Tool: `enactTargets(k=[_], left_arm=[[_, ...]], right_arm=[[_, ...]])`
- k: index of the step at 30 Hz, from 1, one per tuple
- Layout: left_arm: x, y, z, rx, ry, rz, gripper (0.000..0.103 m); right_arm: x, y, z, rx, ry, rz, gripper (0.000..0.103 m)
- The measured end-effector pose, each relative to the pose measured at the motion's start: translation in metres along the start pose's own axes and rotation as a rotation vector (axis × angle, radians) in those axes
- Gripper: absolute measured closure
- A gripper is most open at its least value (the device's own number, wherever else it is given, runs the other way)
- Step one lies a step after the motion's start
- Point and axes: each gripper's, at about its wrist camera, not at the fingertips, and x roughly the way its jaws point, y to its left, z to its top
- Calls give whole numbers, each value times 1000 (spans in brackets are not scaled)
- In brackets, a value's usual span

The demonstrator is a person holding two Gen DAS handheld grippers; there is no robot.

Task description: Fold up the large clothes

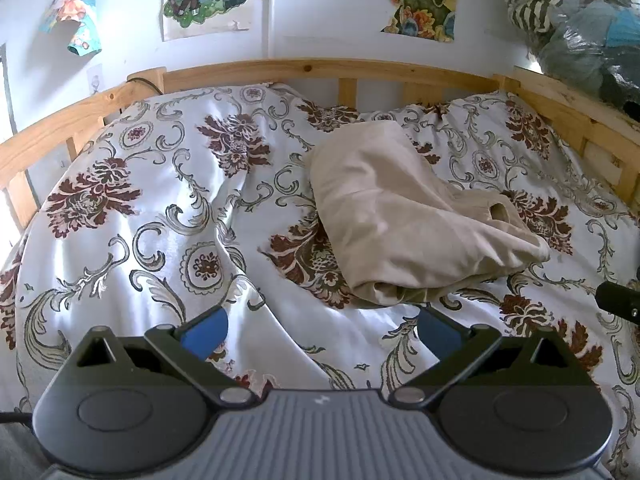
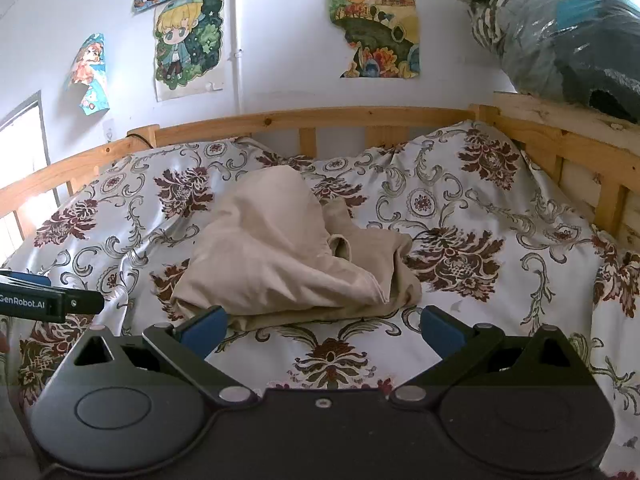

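A beige garment (image 1: 404,220) lies bunched and roughly folded on the floral bedspread (image 1: 160,208), right of centre in the left wrist view. It also shows in the right wrist view (image 2: 288,256), just beyond the fingers. My left gripper (image 1: 322,330) is open and empty, near the garment's front edge. My right gripper (image 2: 322,330) is open and empty, its jaws wide either side of the garment's near edge, apart from it. The left gripper's tip (image 2: 52,300) shows at the left edge of the right wrist view.
A wooden bed rail (image 1: 320,70) runs around the far side and right of the bed. A plastic bag of clothes (image 2: 560,28) sits on the right rail. Posters hang on the white wall (image 2: 280,48) behind. The right gripper's tip (image 1: 620,300) shows at the right edge.
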Motion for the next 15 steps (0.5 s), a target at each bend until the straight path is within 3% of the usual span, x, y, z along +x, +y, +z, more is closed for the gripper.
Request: enactTargets(k=[15], left_arm=[[-1, -2, -1, 6, 5, 5, 1]], right_arm=[[0, -1, -1, 2, -3, 0, 1]])
